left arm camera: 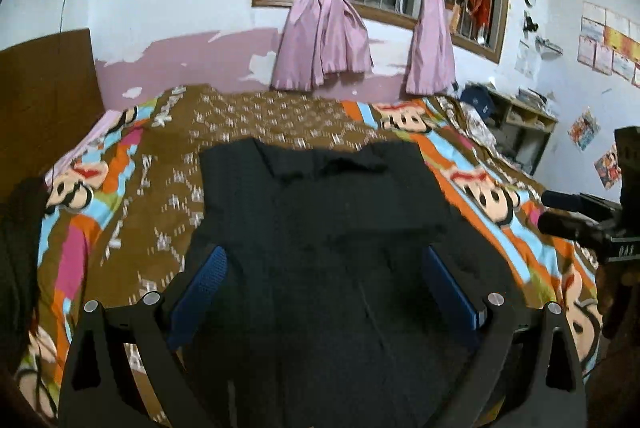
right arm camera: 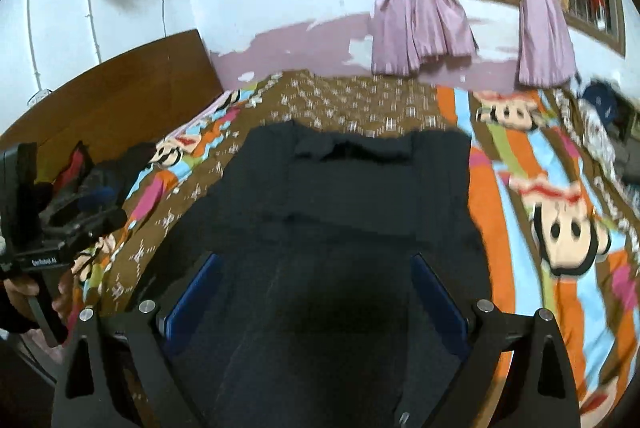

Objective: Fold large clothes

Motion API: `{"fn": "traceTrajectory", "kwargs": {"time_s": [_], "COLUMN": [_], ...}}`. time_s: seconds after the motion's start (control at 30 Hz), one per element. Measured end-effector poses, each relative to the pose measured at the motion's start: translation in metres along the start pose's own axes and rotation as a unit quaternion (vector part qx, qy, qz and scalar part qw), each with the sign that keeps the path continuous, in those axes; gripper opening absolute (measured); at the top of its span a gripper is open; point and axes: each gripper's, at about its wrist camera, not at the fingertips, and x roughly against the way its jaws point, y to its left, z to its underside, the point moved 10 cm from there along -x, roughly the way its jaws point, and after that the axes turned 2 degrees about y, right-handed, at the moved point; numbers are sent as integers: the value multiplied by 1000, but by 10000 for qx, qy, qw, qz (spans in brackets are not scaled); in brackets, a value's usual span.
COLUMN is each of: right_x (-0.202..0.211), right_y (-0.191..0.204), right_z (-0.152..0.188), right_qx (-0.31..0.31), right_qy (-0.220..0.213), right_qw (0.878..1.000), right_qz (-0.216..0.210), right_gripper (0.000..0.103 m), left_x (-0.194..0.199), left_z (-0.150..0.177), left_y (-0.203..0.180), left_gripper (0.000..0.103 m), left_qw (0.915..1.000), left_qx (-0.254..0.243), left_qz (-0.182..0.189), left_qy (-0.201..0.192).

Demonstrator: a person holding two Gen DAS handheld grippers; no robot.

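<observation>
A large black garment [left arm camera: 320, 228] lies spread on the bed, collar end toward the far wall; it also fills the middle of the right wrist view [right arm camera: 352, 212]. My left gripper [left arm camera: 325, 260] is open, its blue pads wide apart above the garment's near part. My right gripper [right arm camera: 314, 268] is open too, hovering over the same garment. The right gripper's body shows at the right edge of the left wrist view [left arm camera: 592, 220], and the left gripper's body at the left edge of the right wrist view [right arm camera: 60, 228]. Neither holds any cloth.
The bed has a colourful cartoon-monkey cover [left arm camera: 492, 196]. A wooden headboard [right arm camera: 120, 96] stands at left, with dark clothes [right arm camera: 100, 180] piled near it. Pink curtains [left arm camera: 332, 36] hang at the window on the far wall. A cluttered shelf [left arm camera: 520, 124] is at far right.
</observation>
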Motion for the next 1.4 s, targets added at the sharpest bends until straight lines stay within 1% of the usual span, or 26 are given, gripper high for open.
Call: {"fn": "traceTrajectory", "kwargs": {"time_s": [0.1, 0.17, 0.27, 0.33, 0.47, 0.57, 0.63, 0.77, 0.9, 1.0, 1.13, 1.2, 1.3, 1.4], "right_x": [1, 0, -5, -11, -25, -33, -38, -42, -45, -49, -52, -56, -64, -67], "right_y": [0, 1, 2, 3, 8, 11, 12, 8, 3, 0, -1, -5, -5, -4], "right_z": [22, 39, 65, 85, 133, 160, 175, 200, 223, 237, 243, 242, 247, 253], "right_qx": [-10, -28, 59, 185, 462, 628, 627, 818, 1140, 1282, 1531, 1737, 1956, 2068], "right_qy": [138, 274, 525, 759, 1310, 1600, 1813, 2114, 2314, 2455, 2497, 2457, 2490, 2483], "right_qw": [9999, 9996, 9986, 9969, 9903, 9851, 9814, 9740, 9660, 9605, 9553, 9514, 9448, 9412], "right_qz": [51, 23, 31, 39, 29, -12, -92, -10, 188, 256, 416, 646, 841, 986], "right_gripper": [95, 95, 95, 95, 95, 95, 95, 96, 97, 97, 103, 103, 103, 103], "left_x": [1, 0, 0, -4, -13, -19, -23, -27, -30, -33, -34, -35, -36, -35], "left_z": [30, 48, 78, 105, 155, 187, 205, 225, 238, 246, 256, 260, 265, 267], "left_y": [-10, -18, -29, -39, -44, -42, -38, -31, -29, -26, -21, -20, -20, -21], "left_gripper": [96, 96, 96, 96, 96, 96, 96, 96, 96, 96, 96, 96, 96, 96], "left_qw": [9997, 9988, 9968, 9930, 9814, 9736, 9697, 9654, 9597, 9569, 9544, 9539, 9515, 9495], "left_qx": [-133, -328, -645, -932, -1565, -1875, -1948, -1989, -2168, -2167, -2114, -2068, -2119, -2199], "left_qz": [68, 124, 228, 368, 379, 323, 345, 368, 292, 284, 237, 260, 198, 155], "left_qy": [207, 338, 425, 631, 1047, 1259, 1434, 1643, 1765, 1913, 2093, 2158, 2223, 2231]}}
